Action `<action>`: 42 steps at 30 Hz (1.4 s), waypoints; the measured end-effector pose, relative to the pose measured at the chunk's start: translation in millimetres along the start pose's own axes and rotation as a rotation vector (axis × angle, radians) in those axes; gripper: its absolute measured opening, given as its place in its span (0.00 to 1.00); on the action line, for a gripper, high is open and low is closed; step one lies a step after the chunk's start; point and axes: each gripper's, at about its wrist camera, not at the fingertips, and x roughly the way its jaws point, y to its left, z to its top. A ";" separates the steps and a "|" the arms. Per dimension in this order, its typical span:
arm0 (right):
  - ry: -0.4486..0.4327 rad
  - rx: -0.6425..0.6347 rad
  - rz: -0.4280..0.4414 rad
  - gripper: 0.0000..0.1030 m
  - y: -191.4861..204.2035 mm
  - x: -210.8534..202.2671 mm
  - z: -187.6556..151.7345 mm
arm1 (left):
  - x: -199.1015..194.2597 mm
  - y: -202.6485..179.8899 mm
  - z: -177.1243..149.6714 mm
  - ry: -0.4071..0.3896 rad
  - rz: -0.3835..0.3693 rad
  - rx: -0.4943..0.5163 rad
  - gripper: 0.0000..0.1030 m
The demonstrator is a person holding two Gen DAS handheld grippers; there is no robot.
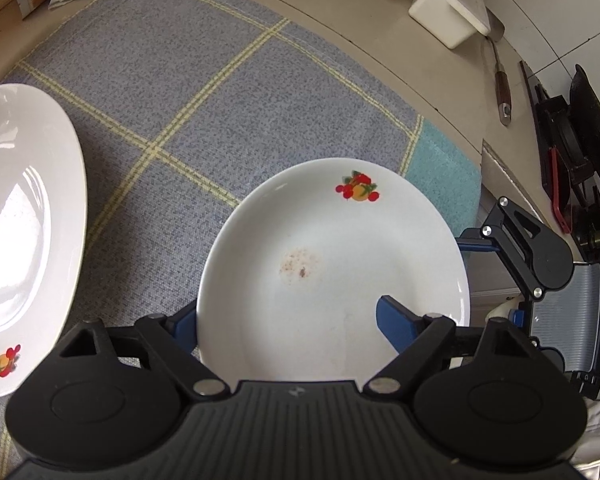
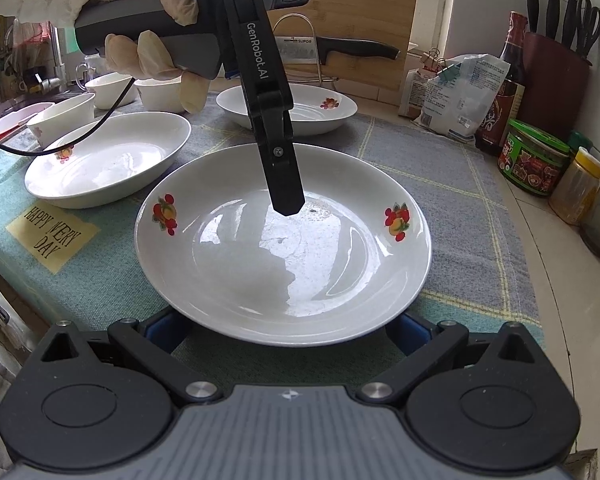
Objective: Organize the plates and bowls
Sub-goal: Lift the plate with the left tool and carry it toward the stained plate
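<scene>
Right wrist view: bench (image 2: 532, 240) under a blue-grey checked cloth (image 2: 452, 168) carries a white fruit-print plate (image 2: 284, 280) at centre, two more plates (image 2: 112, 168) and bowls (image 2: 64, 116) behind. Left claw (image 1: 296, 320) straddles the centre plate's rim, one finger (image 1: 396, 326) inside, one outside, jaws part open, contact unclear. Right claw (image 2: 288, 330) sits at the near rim, fingertips hidden; grip cannot be told.

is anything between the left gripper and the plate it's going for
Nothing visible. The left gripper already straddles the near rim of the plate: one finger is over the inside, the other outside the rim. Contact cannot be told.
</scene>
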 end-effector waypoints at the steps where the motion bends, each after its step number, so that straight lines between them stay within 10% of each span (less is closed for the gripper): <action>1: 0.002 0.001 0.001 1.00 -0.2 0.5 0.6 | 0.0 0.5 0.2 0.001 -0.004 0.000 0.85; 42: 0.023 -0.006 0.024 1.00 -33.0 3.4 19.5 | -16.3 -4.6 28.3 -0.091 0.003 0.025 0.86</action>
